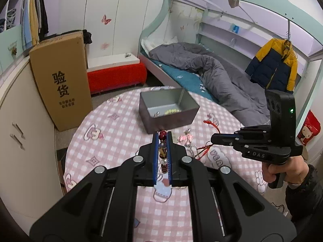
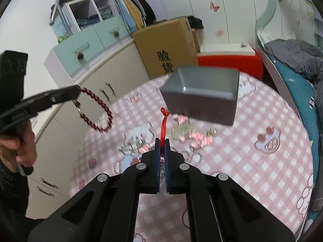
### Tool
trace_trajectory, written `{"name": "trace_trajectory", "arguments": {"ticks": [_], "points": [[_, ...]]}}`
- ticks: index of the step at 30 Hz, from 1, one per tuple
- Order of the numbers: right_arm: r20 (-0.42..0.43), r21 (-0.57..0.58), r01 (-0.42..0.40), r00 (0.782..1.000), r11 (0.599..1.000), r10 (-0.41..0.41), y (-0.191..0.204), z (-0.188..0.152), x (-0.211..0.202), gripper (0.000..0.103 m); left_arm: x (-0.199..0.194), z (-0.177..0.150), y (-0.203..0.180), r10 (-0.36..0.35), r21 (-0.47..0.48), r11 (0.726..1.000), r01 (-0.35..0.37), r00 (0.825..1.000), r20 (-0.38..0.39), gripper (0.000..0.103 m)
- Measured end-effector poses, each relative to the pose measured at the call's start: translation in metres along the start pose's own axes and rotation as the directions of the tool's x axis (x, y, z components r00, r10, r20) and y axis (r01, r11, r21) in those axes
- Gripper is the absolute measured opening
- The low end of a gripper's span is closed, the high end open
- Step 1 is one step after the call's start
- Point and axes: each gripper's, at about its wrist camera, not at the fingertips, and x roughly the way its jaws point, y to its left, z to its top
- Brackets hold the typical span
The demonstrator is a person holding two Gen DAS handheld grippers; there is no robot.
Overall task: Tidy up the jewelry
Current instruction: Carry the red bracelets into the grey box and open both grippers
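My left gripper (image 1: 163, 136) is shut on a dark red bead bracelet (image 1: 162, 153), held above the table short of the grey box (image 1: 171, 119). In the right wrist view the bracelet (image 2: 99, 111) hangs in a loop from the left gripper (image 2: 77, 92). My right gripper (image 2: 161, 141) is shut on a red cord (image 2: 163, 123) that sticks up past the fingertips; it also shows in the left wrist view (image 1: 214, 139). The open grey box (image 2: 201, 98) holds yellow-green beads (image 1: 171, 111) and a small metal piece. More jewelry (image 2: 187, 133) lies on the cloth in front of the box.
The round table has a pink checked cloth (image 1: 113, 141). A tall cardboard box (image 1: 62, 76) and white cabinets (image 2: 97, 84) stand to the left. A red bench (image 1: 117, 76) and a bed with a grey duvet (image 1: 212, 70) lie beyond.
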Motion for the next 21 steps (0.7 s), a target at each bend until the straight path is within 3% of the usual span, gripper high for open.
{"name": "trace_trajectory", "arguments": {"ticks": [6,11,16,21], "points": [[0.111,-0.027,-0.049,0.992,0.998,0.051,0.009,0.044,-0.04,0.002,0.0,0.032,-0.011,-0.011,0.028,1.0,0.01,0.999,0.053,0.007],[0.179,-0.065,0.009,0.984,0.998,0.003,0.012,0.09,-0.06,0.002,0.022,0.064,-0.015,-0.03,0.018,0.999,0.028,0.998,0.061,0.007],[0.149,-0.05,0.079,0.986,0.996,-0.071,-0.003,0.12,-0.037,0.002,0.055,0.09,-0.014,-0.039,0.003,0.999,0.039,0.999,0.037,0.007],[0.063,0.02,0.128,0.99,0.992,-0.129,-0.034,0.125,0.009,0.006,0.1,0.104,-0.009,-0.036,-0.037,0.999,0.034,0.999,-0.037,0.008]]}}
